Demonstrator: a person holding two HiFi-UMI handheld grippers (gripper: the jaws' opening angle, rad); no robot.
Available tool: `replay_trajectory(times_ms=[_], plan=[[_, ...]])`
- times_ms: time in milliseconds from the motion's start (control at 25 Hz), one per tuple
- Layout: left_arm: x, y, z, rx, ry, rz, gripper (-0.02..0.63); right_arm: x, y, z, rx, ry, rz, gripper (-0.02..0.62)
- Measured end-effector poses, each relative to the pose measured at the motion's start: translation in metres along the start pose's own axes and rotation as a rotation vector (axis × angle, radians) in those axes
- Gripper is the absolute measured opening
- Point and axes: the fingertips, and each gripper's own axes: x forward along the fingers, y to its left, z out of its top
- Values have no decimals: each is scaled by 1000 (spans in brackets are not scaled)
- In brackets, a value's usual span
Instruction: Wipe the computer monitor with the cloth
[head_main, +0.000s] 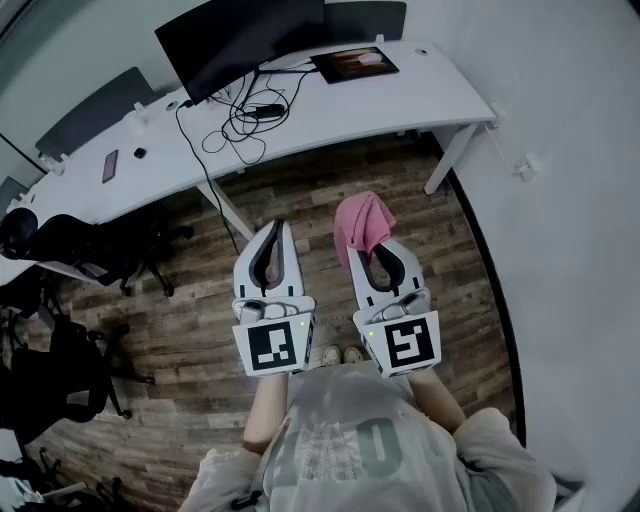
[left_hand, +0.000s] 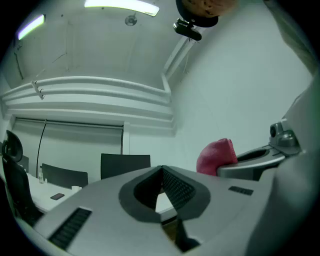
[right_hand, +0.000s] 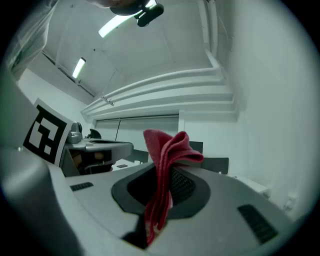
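The person stood back from the desk, well apart from the monitor at its far-left end. The wipe hadn't begun, so the step in hand looked like the approach.

The right gripper had its jaws clamped on the pink cloth, w/ most of the fabric bunched above the tips and a fold trailing down between the pads. The left gripper had its jaws together w/ nothing in them.

To do it well, the person would prob. need to:
- Walk in square to the screen. The head view didn't settle whether the dark panel was the front or the back.
- Lead w/ the bunched cloth so that fabric, not jaw tips, met the glass.
- Keep pressure light and strokes overlapping.
- Steady the monitor's edge w/ the free left gripper if it rocked.
- Stay clear of the cables and the tablet beside the monitor, to avoid snagging them.
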Motion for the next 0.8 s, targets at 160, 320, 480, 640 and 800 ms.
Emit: replay_trajectory(times_ms=[160, 320, 480, 640, 800], plan=[[-9, -1, -5, 41, 40, 7, 14, -5, 0, 1, 17, 2, 15, 51], [-8, -3, -6, 50, 46, 30, 14, -6, -5, -2, 18, 1, 32, 51], [-9, -9, -1, 32, 17, 46, 14, -10, -6, -7, 9, 1, 52, 51], [-6, -15, -10, 61, 39, 51, 14, -9, -15, -11, 38, -10, 73, 51], [1, -13, -15, 72, 46, 63, 14, -3, -31, -20, 28, -15, 59, 51]])
